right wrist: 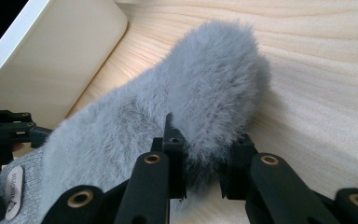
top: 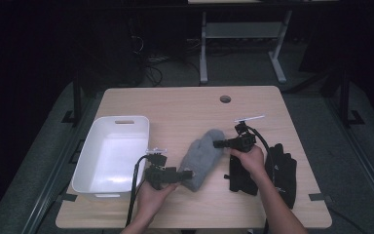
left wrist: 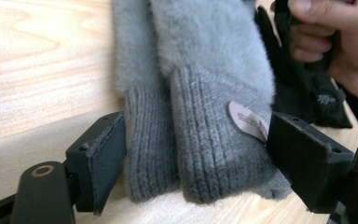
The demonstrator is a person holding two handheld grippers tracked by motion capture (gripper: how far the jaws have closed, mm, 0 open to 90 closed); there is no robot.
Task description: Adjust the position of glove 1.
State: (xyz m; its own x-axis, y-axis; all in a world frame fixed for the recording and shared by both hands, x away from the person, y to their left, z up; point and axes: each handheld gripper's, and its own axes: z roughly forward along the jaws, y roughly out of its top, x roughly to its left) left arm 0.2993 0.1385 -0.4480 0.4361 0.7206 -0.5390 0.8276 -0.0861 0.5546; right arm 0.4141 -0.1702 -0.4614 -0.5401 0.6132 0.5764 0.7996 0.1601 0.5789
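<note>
1. The table [top: 185, 105] carries a white tub [top: 90, 161] at its left edge, plausibly waiting to take the mittens.
2. The grey furry mittens [top: 202, 156] lie stacked mid-table, toward the near edge, black gloves [top: 285, 170] beside them toward the right edge.
3. The right tongs [right wrist: 200, 182] are clamped on the fluffy fingertip end, pinning the pair.
4. The left tongs [left wrist: 196, 154] stand apart, straddling both knitted cuffs [left wrist: 200, 144], seemingly ready to grip them together.

mittens [top: 202, 157] mid-table, tub [top: 112, 153] left, gloves [top: 282, 173] right

Wooden table [top: 185, 105] bears white bin [top: 111, 153], grey mittens [top: 202, 157], black gloves [top: 285, 173].
</note>
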